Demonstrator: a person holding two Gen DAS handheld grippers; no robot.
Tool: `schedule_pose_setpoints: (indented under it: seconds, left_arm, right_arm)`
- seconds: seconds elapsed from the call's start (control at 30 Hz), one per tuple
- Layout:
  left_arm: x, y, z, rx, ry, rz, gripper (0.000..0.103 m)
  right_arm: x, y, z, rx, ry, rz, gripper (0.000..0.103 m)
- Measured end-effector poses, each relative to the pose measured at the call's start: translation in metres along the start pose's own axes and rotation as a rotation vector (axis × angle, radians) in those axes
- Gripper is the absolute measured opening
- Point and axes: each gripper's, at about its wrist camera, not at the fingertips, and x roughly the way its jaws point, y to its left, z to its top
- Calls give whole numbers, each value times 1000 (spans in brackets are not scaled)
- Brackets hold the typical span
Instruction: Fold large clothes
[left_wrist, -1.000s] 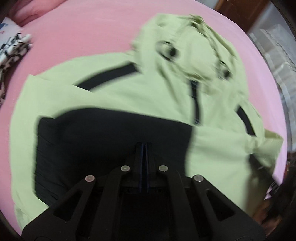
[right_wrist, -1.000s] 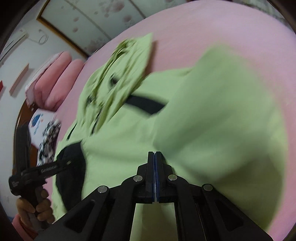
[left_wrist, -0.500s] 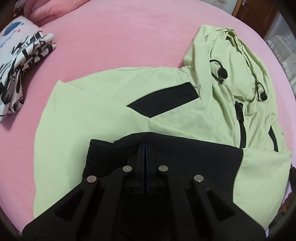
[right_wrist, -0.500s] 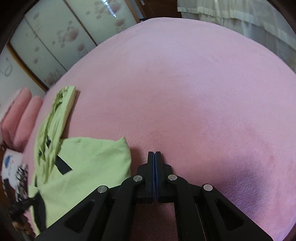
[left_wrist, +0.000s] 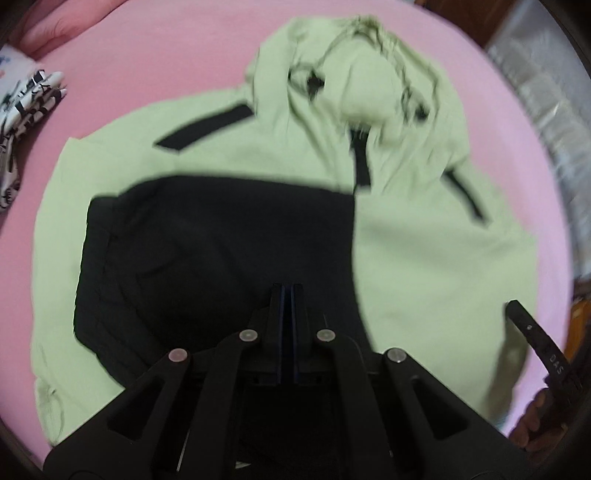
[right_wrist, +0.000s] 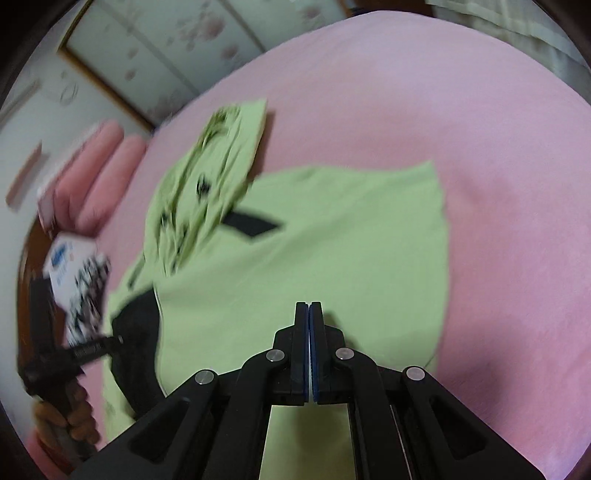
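Under left tongs (left_wrist: 287, 291), jacket (left_wrist: 424, 258) hem hidden

The closed left gripper (left_wrist: 287, 291) hangs over a green-and-black jacket (left_wrist: 424, 251) on pink bedding (left_wrist: 166, 55).

- My left wrist camera looked steeply down along its fingers, close above the jacket (left_wrist: 229, 147) on the pink bed (left_wrist: 155, 48).
- My right wrist camera faced the bed's far side, less steeply.
- Both shared the jacket's hood (right_wrist: 218, 162).
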Motion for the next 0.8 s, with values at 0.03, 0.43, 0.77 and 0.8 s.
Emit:
schedule_pose_setpoints:
  seconds: [0.03,0.43,0.77,0.8]
  left_arm:
    - [2,2,-3,2,2,7,1]
    - [-17,90,-17,-120,-9,94,1]
    - [-93,84,30,70,37,59,2]
    - [-100,86,40,94,49,59,2]
  right_arm:
    - [5,1,-4,-5,6,-8,1]
    - [-48,-67,-16,157,-73,-113,1]
    - [-63,-22,28,165,132,-192,2]
    - [-62,-11,42,137,153,-182,2]
